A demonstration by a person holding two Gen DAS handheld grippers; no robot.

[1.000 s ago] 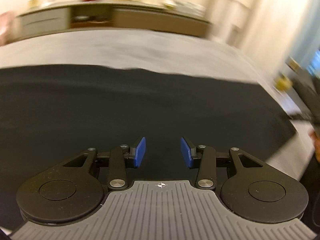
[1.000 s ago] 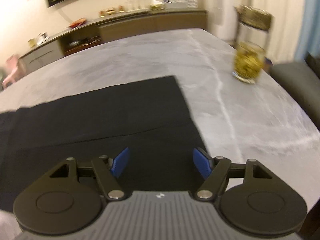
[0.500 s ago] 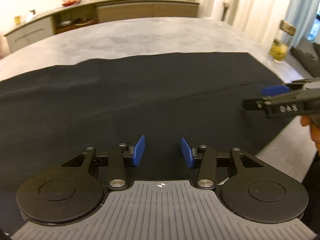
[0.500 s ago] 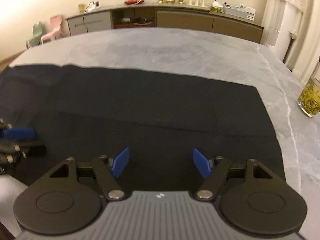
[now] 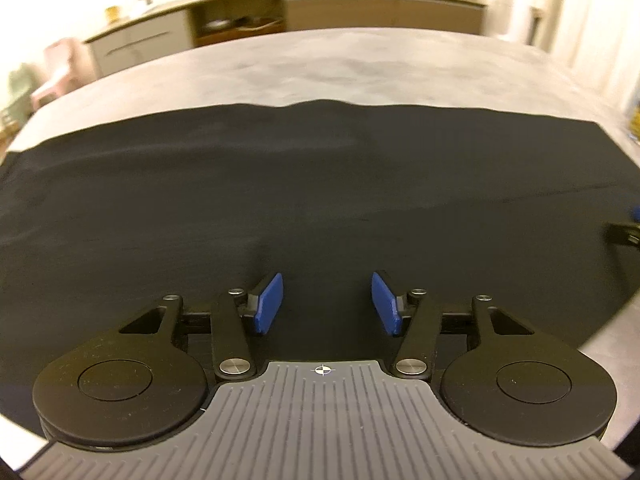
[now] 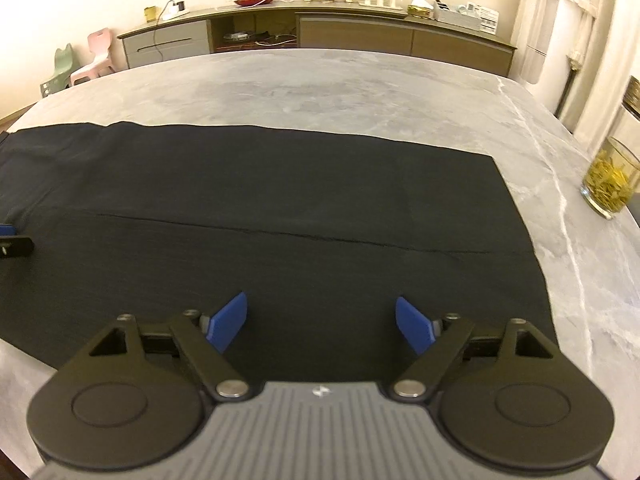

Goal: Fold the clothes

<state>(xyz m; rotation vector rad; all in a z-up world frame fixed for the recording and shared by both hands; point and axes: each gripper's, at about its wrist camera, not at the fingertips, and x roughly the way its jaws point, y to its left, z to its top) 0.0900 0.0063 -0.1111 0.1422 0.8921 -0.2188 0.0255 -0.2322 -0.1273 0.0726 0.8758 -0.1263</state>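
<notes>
A black garment (image 5: 280,200) (image 6: 280,208) lies flat and long across the grey marble table (image 6: 320,84), with a straight seam line running along its length. My left gripper (image 5: 327,302) hovers over the cloth's near part, its jaws opening, nothing between the blue pads. My right gripper (image 6: 320,322) hangs over the garment's right end near the front edge, jaws opening wide and empty. The tip of the right gripper shows at the right border of the left wrist view, and the left gripper's tip (image 6: 12,240) at the left border of the right wrist view.
A glass jar of yellow-green tea (image 6: 608,182) stands on the table right of the garment. A long sideboard (image 6: 320,36) with dishes and glasses lines the far wall. Small pink and green chairs (image 6: 80,64) stand at the far left.
Both grippers' jaws have spread wider. The left wrist view has swung left, so the right gripper has slid to its right border. The right wrist view has shifted right, showing more of the jar.
</notes>
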